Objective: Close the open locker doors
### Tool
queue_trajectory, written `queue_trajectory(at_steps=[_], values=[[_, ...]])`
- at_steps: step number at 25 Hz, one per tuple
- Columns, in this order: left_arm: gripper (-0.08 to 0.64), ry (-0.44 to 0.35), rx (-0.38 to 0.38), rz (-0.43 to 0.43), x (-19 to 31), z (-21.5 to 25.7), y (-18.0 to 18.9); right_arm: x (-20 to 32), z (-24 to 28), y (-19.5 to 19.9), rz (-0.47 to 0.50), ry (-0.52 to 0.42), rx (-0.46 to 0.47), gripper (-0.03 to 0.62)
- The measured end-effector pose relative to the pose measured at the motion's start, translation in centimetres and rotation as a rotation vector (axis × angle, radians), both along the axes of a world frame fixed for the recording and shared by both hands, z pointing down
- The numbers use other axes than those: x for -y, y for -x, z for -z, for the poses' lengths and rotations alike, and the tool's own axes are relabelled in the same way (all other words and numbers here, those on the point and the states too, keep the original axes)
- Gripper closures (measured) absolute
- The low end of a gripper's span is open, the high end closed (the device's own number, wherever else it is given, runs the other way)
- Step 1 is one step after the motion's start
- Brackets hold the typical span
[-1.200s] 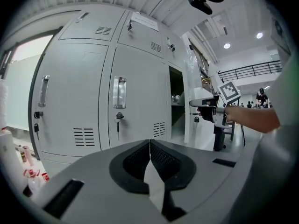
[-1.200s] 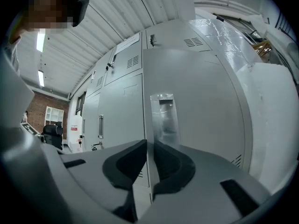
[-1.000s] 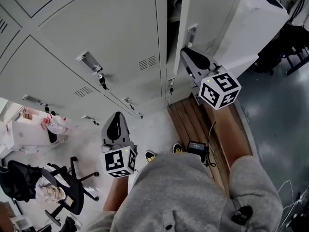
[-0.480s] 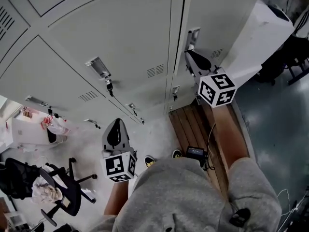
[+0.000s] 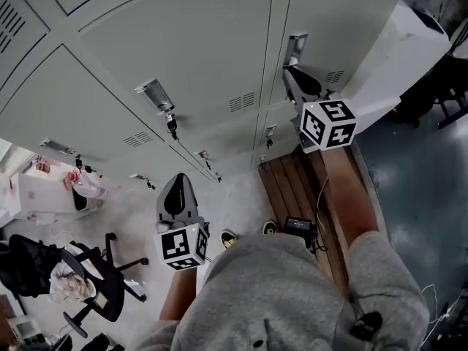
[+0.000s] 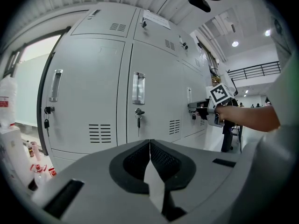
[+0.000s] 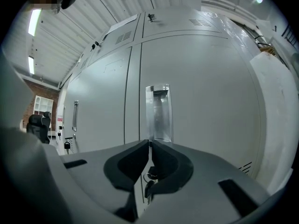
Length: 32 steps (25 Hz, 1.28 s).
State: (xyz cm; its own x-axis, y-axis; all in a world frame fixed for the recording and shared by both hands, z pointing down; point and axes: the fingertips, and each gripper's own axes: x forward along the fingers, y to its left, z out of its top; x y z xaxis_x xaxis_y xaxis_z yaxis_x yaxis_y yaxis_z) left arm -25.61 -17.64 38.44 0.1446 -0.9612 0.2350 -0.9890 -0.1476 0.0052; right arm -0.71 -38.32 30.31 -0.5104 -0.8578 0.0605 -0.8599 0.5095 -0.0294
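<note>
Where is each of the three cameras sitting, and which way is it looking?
Head view: on the person's head, looking steeply down the locker doors to the floor; shows left gripper, right gripper, grey sweatshirt.
Left gripper view: on the left gripper, looking along its shut jaws at the locker doors; the right forearm shows at right.
Right gripper view: on the right gripper, shut jaws close before a door handle.
Shared: head and left gripper views both show the right gripper.

Left claw [image 6: 149, 146], jaws together, empty, grey locker doors [image 6: 93, 92] ahead, right claw [image 6: 191, 107] near them
</note>
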Motion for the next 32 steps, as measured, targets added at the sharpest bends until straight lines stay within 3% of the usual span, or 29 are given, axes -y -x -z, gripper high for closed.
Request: queue_trajectory(at_steps=[6, 12, 21, 32], values=[[0.549, -0.026, -0.003, -0.034, 0.5, 0.8, -0.2, -1.9, 0.9, -0.5, -0.031, -0.023, -0.081, 0.546], [0.549, -0.031, -0.004, -0.074, -0.2, 0.9, -1.2, -9.1, 0.9, -3.1, -0.059, -0.019, -0.157, 0.546], [0.549, -0.011, -0.011, -0.148, -1.8, 0.4, -3.5, -17.8, -2.0, -8.4, -0.229, 0.075, -0.05, 0.546], [0.549, -0.004, -0.014, -0.168, -3.6, 0.3, -4.1, -20.6, -2.8, -7.4, -0.224, 0.089, -0.027, 0.546]])
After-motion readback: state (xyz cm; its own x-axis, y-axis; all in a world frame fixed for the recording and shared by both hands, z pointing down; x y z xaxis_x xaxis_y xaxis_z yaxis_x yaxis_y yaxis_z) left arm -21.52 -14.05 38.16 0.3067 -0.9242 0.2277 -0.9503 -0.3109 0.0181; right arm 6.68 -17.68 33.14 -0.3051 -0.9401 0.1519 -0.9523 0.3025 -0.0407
